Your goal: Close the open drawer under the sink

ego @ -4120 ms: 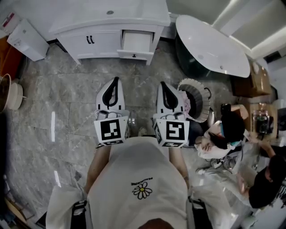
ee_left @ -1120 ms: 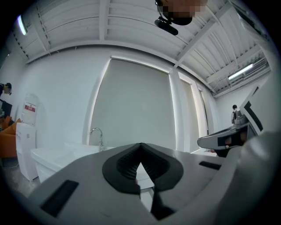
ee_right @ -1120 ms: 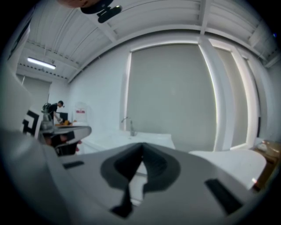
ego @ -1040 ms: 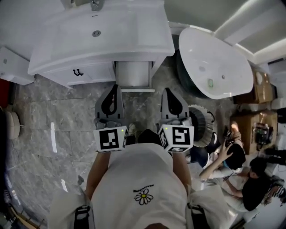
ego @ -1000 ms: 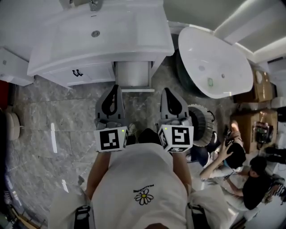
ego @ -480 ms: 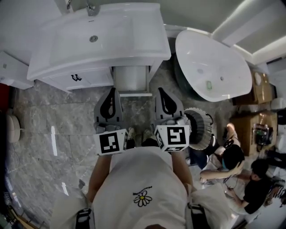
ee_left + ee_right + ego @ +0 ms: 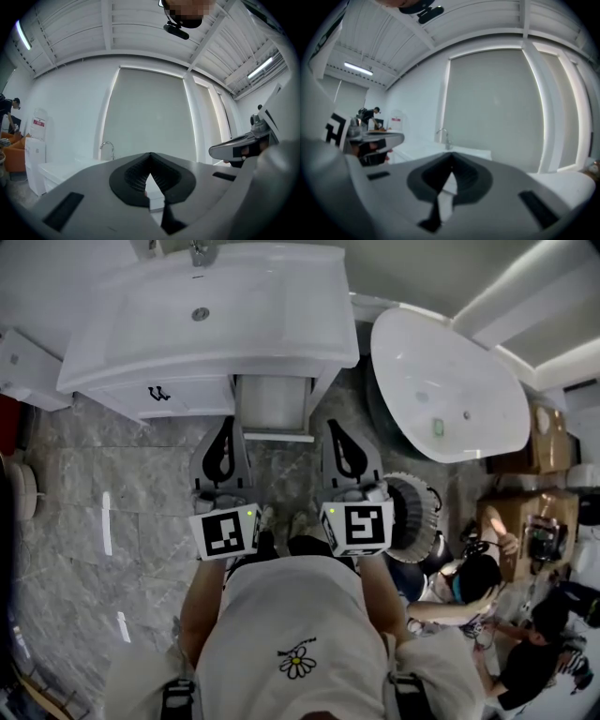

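In the head view the white sink vanity (image 7: 122, 390) stands straight ahead, with its drawer (image 7: 272, 401) pulled out below the basin's right part; the drawer's front panel (image 7: 274, 435) faces me. My left gripper (image 7: 227, 421) is shut and empty, its tip just left of that front panel. My right gripper (image 7: 332, 424) is also shut and empty, its tip just right of the panel. Whether either tip touches the drawer does not show. Both point level at the vanity. The left gripper view shows meeting jaws of the left gripper (image 7: 150, 155) and a faucet (image 7: 107, 146) beyond; the right gripper view shows the right gripper (image 7: 451, 155).
A white bathtub (image 7: 450, 381) stands close on the right. A round ribbed basket (image 7: 414, 514) sits on the floor by my right gripper. People crouch at the lower right (image 7: 469, 582). A white box (image 7: 23, 360) stands left of the vanity. Grey marble floor (image 7: 103, 484) lies underfoot.
Since the oldest frame I have come from well back to right in front of the vanity. Over the last second both grippers have hardly moved, and the drawer stands equally far out.
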Tool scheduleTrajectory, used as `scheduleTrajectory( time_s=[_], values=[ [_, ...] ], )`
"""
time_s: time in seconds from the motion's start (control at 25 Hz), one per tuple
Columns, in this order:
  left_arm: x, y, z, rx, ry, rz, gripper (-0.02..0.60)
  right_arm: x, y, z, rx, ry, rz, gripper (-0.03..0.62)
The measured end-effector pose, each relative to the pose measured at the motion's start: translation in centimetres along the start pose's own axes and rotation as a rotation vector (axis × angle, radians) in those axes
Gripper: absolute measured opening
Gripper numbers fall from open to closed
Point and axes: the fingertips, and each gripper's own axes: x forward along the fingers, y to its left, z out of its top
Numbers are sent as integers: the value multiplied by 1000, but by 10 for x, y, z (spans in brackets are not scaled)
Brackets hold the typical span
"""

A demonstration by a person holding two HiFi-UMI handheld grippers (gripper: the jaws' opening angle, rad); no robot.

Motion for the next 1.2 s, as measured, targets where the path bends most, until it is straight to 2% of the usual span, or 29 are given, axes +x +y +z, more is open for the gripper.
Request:
scheduleTrajectory(
  time_s=[0.12,0.28,0.56,0.76,0.96,1.2],
  values=[
    [12,-1,-13,10,-10,-1,17,12,-1,-9,-27,-10,30,28],
    [33,4,-55,13,14,27,17,44,-6,-33,-34,-35,49,28],
    [46,20,-157,37,100,63,17,89,-2,-101,-29,-29,83,28],
    [42,17,-225,50,169,61,17,98,3,-166,-21,28,106,28],
    [49,6,-257,55,158,39,17,106,11,-213,-41,52,121,28],
    [40,8,-296,35,177,48,15,105,21,-254,5,103,129,28]
  ],
)
